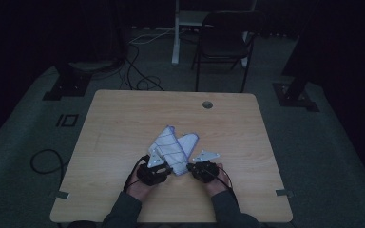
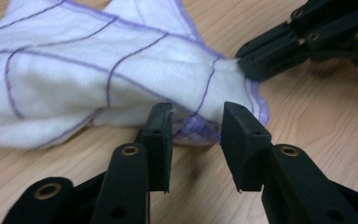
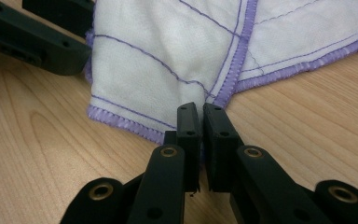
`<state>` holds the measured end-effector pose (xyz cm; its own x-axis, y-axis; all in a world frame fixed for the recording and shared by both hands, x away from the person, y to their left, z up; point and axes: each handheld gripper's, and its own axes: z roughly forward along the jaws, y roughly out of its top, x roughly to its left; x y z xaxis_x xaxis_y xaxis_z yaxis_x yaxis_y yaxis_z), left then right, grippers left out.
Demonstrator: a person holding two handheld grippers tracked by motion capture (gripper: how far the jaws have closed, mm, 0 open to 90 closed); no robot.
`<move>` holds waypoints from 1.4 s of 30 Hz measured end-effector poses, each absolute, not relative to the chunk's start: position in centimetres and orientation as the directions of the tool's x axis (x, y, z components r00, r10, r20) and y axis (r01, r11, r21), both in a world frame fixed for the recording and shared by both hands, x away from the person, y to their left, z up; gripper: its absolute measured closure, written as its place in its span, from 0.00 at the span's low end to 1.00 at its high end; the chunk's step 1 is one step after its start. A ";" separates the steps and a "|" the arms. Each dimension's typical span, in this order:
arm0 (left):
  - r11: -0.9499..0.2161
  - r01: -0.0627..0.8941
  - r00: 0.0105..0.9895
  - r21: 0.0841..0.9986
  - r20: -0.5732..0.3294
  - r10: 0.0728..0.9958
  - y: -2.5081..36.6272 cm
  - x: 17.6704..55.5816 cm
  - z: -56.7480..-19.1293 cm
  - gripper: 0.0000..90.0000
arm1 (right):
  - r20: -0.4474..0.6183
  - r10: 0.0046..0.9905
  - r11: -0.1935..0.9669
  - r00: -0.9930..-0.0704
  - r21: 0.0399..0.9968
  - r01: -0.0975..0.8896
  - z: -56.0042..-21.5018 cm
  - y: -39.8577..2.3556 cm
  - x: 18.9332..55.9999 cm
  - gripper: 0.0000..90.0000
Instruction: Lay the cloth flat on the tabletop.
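A white cloth (image 1: 173, 145) with purple stitched lines and a purple hem lies folded on the wooden table (image 1: 123, 118), near its front middle. My left gripper (image 1: 166, 167) sits at the cloth's near left end. In the left gripper view the cloth (image 2: 98, 79) bunches up, and the left gripper (image 2: 196, 114) stands open with the hem between its jaws, which do not press on it. My right gripper (image 1: 190, 167) is at the near right end. In the right gripper view it (image 3: 200, 112) is shut on the hemmed corner of the cloth (image 3: 168, 56).
A round cable hole (image 1: 207, 104) sits in the table's far side. Beyond the table stand a dark chair (image 1: 223, 40) and a white post, with cables (image 1: 138, 71) on the floor. A cable loop (image 1: 45, 161) lies on the floor at the left.
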<state>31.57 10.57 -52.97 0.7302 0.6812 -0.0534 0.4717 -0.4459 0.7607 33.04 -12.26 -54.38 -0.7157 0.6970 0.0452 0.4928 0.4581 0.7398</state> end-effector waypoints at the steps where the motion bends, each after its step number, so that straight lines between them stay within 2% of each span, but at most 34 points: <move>1: -0.453 0.473 0.733 0.755 -0.052 0.678 10.5 31.6 -53.1 0.68 | 0.045 0.697 0.458 -0.716 0.740 0.493 -54.4 -12.3 33.0 0.96; 6: -0.480 0.483 0.739 0.732 -0.047 0.672 10.3 31.4 -53.6 0.69 | 0.047 0.696 0.458 -0.717 0.740 0.493 -54.4 -12.3 33.1 0.96; 10: -0.498 0.484 0.742 0.719 -0.036 0.669 10.2 31.1 -53.8 0.87 | 0.046 0.696 0.459 -0.717 0.740 0.493 -54.4 -12.3 33.1 0.96; 11: -0.505 0.481 0.745 0.716 -0.031 0.666 10.2 31.0 -53.9 0.87 | 0.043 0.697 0.459 -0.716 0.740 0.491 -54.4 -12.3 33.0 0.96; 12: -0.506 0.481 0.746 0.716 -0.032 0.665 10.2 30.9 -53.9 0.95 | 0.033 0.698 0.464 -0.715 0.740 0.487 -54.4 -12.2 33.0 0.97; 14: -0.506 0.483 0.746 0.714 -0.034 0.665 10.4 30.9 -53.9 0.97 | 0.027 0.702 0.463 -0.712 0.743 0.484 -54.3 -12.3 33.0 0.97; 30: -0.454 0.520 0.690 0.723 -0.042 0.723 13.3 30.8 -53.1 0.98 | 0.017 0.745 0.412 -0.667 0.774 0.480 -53.1 -14.1 33.3 0.97; 42: -0.357 0.570 0.597 0.741 -0.074 0.799 17.0 31.5 -52.4 0.98 | 0.017 0.789 0.363 -0.614 0.793 0.489 -52.1 -16.5 33.8 0.97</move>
<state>31.54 16.96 -52.35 0.5965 0.7992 -0.0738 0.5695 -0.3567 0.7405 33.80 -16.51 -52.10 -0.6137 0.7894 0.0170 0.4891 0.3631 0.7930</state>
